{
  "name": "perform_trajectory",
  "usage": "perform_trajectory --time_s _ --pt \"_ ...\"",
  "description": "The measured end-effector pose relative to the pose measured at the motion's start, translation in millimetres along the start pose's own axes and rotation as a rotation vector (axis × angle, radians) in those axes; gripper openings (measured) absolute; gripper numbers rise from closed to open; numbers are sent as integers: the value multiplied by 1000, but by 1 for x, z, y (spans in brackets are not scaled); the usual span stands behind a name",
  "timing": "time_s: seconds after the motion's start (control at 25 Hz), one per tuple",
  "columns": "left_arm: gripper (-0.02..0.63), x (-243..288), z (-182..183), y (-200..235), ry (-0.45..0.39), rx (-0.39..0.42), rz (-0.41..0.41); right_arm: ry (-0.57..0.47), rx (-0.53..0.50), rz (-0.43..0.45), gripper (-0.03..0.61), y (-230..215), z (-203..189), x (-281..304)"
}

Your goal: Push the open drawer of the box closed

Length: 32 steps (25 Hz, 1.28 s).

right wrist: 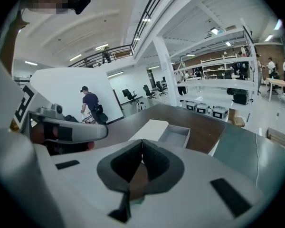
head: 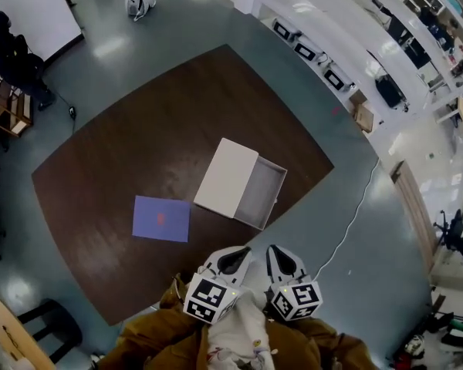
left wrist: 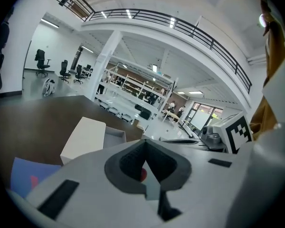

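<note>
A white box [head: 225, 174] lies in the middle of the brown table [head: 123, 145]. Its grey-lined drawer [head: 262, 194] stands pulled out toward the right front table edge and is empty. Both grippers hover side by side near the person's body, short of the table's near corner and apart from the box. The left gripper [head: 233, 260] and the right gripper [head: 285, 262] both have their jaws shut with nothing held. The left gripper view shows the box [left wrist: 85, 136] and drawer [left wrist: 115, 136] beyond its closed tips [left wrist: 145, 142]. In the right gripper view the box [right wrist: 149, 128] and drawer [right wrist: 176, 134] lie ahead of the closed tips [right wrist: 141, 141].
A blue sheet [head: 162, 218] lies on the table left of the box. A white cable [head: 355, 214] runs over the floor to the right. A wooden chair [head: 15, 331] stands at the lower left. Shelving [head: 324, 60] lines the far right. A person [right wrist: 91, 103] stands far off.
</note>
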<state>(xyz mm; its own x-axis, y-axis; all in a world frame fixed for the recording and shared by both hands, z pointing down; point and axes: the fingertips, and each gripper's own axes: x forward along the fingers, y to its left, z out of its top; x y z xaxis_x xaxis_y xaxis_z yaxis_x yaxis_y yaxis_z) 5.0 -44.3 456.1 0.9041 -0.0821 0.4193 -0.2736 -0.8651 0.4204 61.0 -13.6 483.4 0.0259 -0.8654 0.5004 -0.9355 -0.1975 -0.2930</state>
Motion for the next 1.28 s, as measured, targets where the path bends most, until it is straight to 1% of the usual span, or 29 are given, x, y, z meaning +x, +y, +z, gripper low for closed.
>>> perform_trajectory --time_s 0.08,0.24,0.52,0.68,0.84,1.04,1.12,1.28 --pt "6 8 0 5 -2 7 -14 8 -6 -5 6 -1 1 7" --pt "6 23 9 6 -12 -11 -16 17 -21 -9 6 -17 13 13" --pt "6 46 13 5 -12 -19 28 32 -58 72 6 -32 18 30" --pt "6 52 18 4 -6 -19 57 37 -57 123 6 -31 24 33" --pt "6 76 18 -3 28 -10 79 30 -48 151 6 -53 33 33" --pt "6 96 3 2 94 1 105 60 -78 183 6 -66 26 39" --pt "6 105 -9 3 127 -17 118 86 -74 189 6 -76 19 41" --pt "6 118 -22 9 140 -68 144 137 -80 187 6 -91 6 47"
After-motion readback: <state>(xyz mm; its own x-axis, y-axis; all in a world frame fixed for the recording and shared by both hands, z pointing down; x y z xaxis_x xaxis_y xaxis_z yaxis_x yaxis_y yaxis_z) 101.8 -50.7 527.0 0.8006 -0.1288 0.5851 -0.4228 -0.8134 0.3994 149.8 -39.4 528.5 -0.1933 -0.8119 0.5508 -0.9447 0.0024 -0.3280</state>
